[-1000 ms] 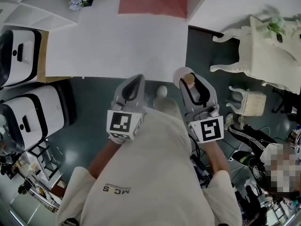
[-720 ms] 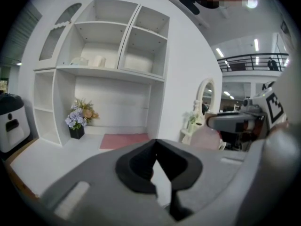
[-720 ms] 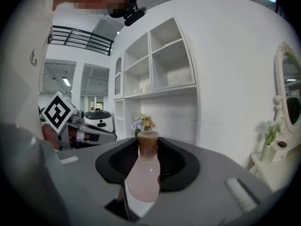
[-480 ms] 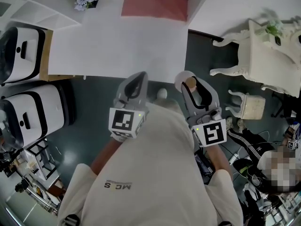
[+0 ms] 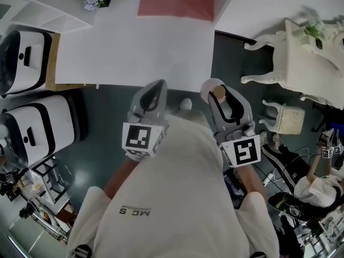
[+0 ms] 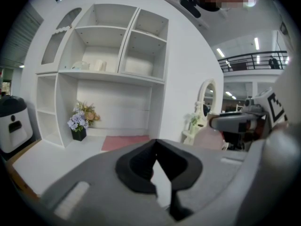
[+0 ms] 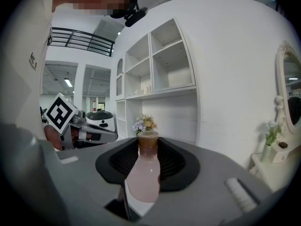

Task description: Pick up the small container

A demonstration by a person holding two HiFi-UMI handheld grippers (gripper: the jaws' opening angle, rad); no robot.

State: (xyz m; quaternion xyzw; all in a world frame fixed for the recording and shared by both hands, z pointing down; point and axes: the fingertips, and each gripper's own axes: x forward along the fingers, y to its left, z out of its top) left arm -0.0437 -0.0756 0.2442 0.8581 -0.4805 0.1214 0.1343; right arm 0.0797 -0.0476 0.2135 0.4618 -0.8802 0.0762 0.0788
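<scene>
Right hand-held gripper (image 7: 147, 150) clamps small container (image 7: 142, 180) upright, cap (image 7: 147, 139) up.

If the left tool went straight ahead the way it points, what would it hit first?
Probably the white shelf unit's back wall, after passing above the white table and the pink mat. Depth is hard to judge here.

Small pale-pink container (image 7: 142, 175), brown cap, between the fingers (image 7: 181, 166) of the right gripper (image 7: 148, 149)
</scene>
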